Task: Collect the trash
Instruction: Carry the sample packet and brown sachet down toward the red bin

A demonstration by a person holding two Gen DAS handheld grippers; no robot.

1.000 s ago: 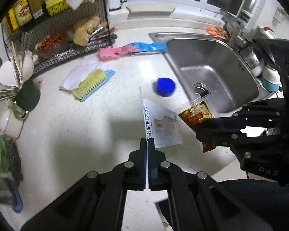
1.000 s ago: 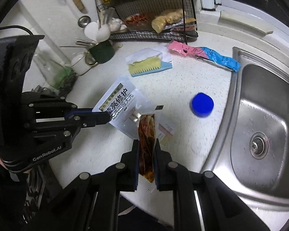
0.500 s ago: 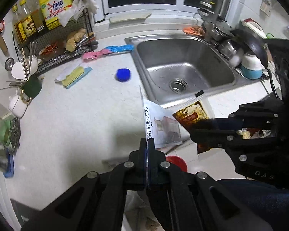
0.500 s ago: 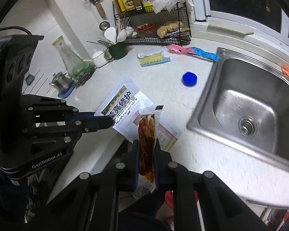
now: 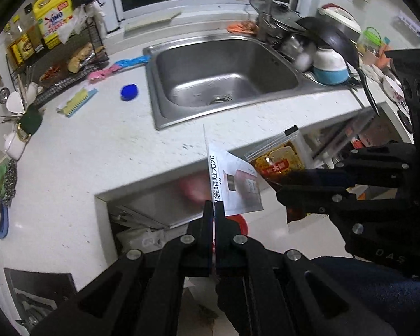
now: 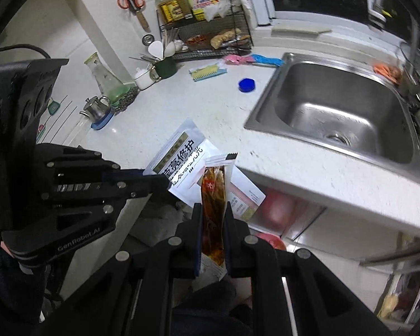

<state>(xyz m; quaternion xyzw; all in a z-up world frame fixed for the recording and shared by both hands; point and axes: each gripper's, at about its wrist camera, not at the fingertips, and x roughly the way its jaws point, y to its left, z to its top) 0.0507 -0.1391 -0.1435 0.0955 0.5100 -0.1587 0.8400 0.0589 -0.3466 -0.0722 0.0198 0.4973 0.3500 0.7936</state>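
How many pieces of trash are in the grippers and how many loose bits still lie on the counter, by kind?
Held white sachet, in left gripper: 1
Held red sauce packet, in right gripper: 1
Blue cap on counter: 1
Pink and blue wrapper on counter: 1
Total: 4

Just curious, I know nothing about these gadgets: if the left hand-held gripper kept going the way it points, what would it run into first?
Probably the red round thing below the counter edge, though depth is unclear.
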